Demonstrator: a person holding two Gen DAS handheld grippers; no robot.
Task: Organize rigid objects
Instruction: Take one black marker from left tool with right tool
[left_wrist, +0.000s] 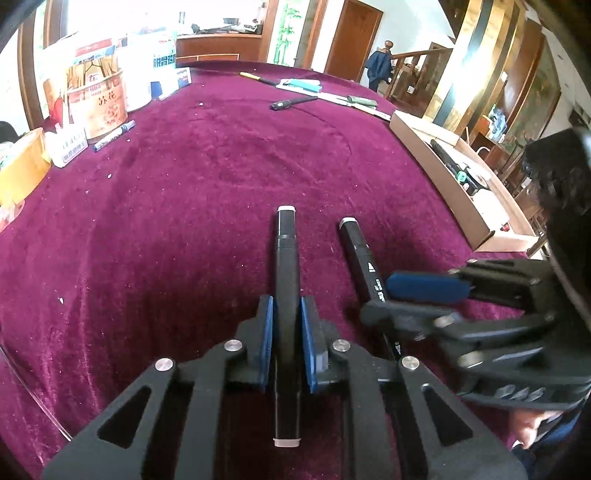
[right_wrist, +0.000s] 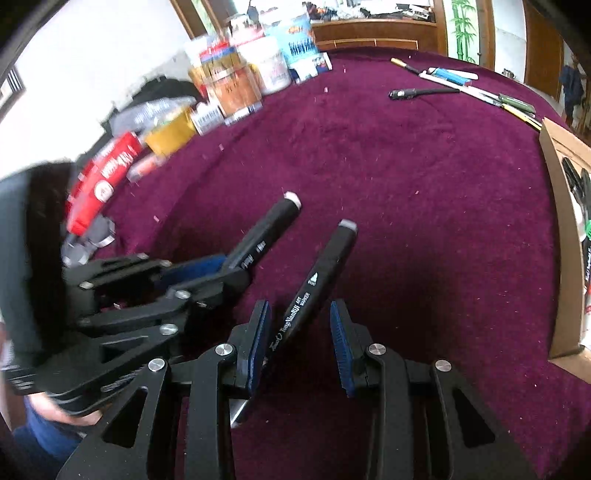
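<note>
Left gripper (left_wrist: 287, 332) clamped on one marker (left_wrist: 286, 254), right gripper (right_wrist: 299, 339) open astride a second marker (right_wrist: 314, 291); pick-up step, next close, then carry to box (left_wrist: 443, 177).

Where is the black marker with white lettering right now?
In the right wrist view, the lettered marker lies on the purple cloth between the open right tongs, beside the left tongs' marker.
</note>
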